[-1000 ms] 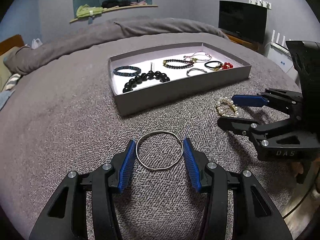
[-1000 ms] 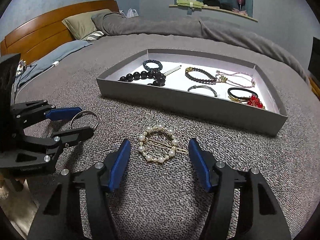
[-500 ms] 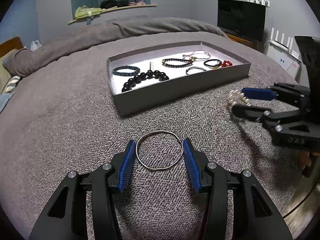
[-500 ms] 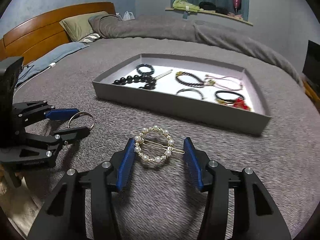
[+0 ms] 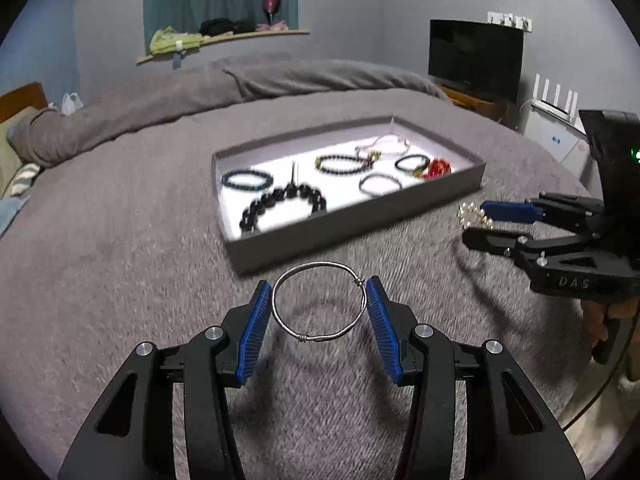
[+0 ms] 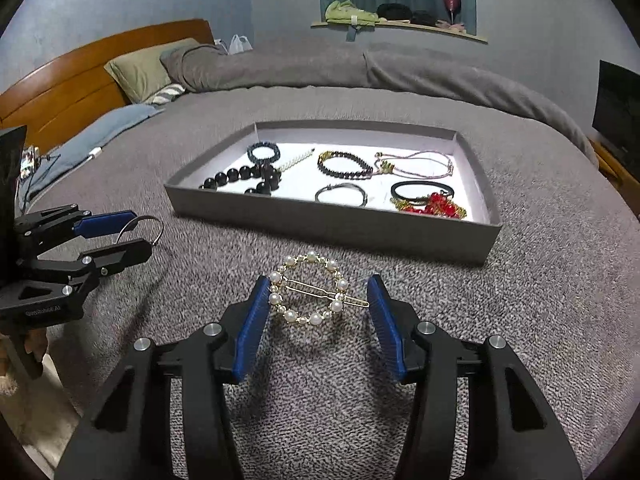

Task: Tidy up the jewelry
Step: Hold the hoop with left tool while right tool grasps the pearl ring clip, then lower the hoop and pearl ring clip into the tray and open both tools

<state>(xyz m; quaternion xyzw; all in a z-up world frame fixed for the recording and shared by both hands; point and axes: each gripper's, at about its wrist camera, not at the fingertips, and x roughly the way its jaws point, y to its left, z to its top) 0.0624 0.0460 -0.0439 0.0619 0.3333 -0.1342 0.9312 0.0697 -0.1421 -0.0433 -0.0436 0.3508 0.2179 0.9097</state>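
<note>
Pinching: left tongs (image 5: 319,305) grip silver bangle (image 5: 318,300); right tongs (image 6: 317,309) grip pearl hairclip (image 6: 310,294).

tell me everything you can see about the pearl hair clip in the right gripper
The round pearl hair clip is a ring of white pearls and small gold beads, crossed by a thin gold bar clasp. It sits lifted above the grey bedspread, casting a shadow, lying roughly flat between the blue pads of the right gripper, its pearl edge and clasp tip against them, just short of the grey tray.
</note>
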